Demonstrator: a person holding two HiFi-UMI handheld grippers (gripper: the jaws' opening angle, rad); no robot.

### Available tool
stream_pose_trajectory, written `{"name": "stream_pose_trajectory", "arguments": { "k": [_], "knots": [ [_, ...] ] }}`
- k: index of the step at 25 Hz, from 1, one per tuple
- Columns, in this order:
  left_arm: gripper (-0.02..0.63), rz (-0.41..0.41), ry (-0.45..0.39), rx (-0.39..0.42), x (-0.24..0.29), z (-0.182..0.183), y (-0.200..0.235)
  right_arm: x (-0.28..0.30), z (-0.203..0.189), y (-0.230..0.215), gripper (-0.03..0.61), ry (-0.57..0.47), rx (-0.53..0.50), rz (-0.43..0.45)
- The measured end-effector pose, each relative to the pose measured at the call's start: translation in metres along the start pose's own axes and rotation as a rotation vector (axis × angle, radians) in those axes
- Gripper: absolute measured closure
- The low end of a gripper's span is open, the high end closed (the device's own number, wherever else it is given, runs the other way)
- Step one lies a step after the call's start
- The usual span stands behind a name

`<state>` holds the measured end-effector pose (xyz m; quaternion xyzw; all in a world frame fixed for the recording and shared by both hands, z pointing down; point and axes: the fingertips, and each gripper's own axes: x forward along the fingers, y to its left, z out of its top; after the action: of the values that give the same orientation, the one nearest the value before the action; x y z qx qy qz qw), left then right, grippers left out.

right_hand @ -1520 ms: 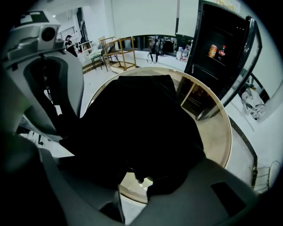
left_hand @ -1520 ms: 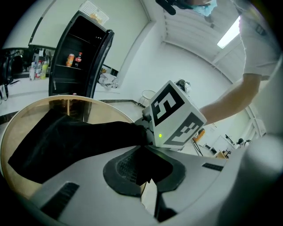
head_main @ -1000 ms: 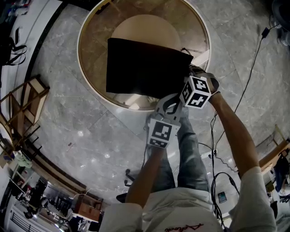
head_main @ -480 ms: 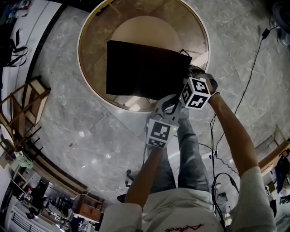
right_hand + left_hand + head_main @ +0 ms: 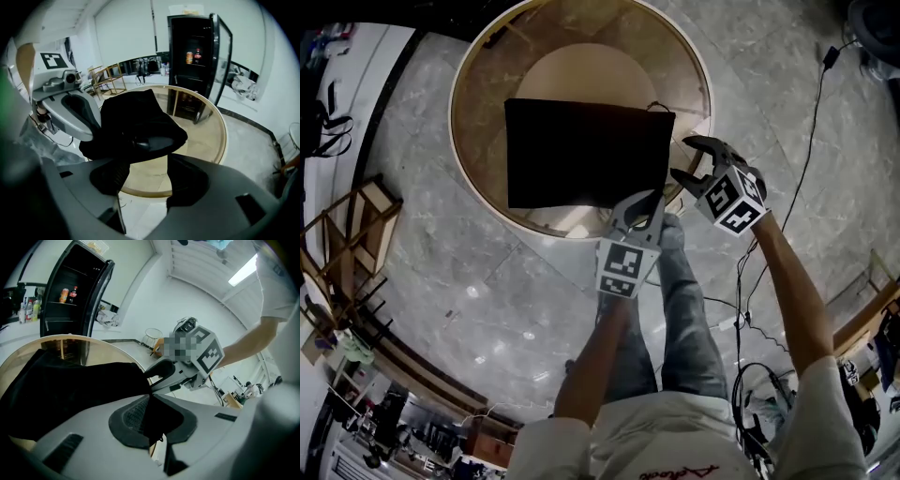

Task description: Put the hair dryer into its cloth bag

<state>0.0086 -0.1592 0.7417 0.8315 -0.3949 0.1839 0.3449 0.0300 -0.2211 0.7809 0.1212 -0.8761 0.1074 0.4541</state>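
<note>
Cloth bag (image 5: 581,155) lies across the round table (image 5: 487,66), its long axis parallel to the near edge and its right short end toward the right edge; no hair dryer shows outside it. Left claw (image 5: 639,208) is clamped on the bag's near right corner. Right claw (image 5: 688,159) has just been opening its jaws; they stand wide with nothing between them, just beside that right end and the nearer to it.

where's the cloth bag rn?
Head view, upper centre: the black cloth bag lies on the round table, its near edge by the right corner pinched in the shut jaws of the left gripper.
</note>
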Motion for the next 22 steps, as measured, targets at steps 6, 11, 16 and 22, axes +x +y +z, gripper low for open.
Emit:
{"name": "stream_pose_trajectory", "arguments": {
  "k": [6, 11, 16, 22],
  "knots": [
    [0.571, -0.032, 0.052, 0.023, 0.014, -0.01, 0.003, -0.022, -0.024, 0.012, 0.314, -0.005, 0.096, -0.037],
    [0.571, -0.056, 0.044, 0.034, 0.016, -0.004, -0.002, -0.037, -0.025, 0.017, 0.314, -0.072, 0.212, -0.064],
    [0.525, -0.073, -0.004, 0.042, 0.0, 0.012, -0.015, -0.063, -0.008, 0.012, 0.314, -0.208, 0.391, -0.119],
    [0.525, -0.085, -0.036, 0.088, -0.017, 0.039, -0.025, -0.096, 0.018, 0.003, 0.32, -0.333, 0.508, -0.213]
  ]
}}
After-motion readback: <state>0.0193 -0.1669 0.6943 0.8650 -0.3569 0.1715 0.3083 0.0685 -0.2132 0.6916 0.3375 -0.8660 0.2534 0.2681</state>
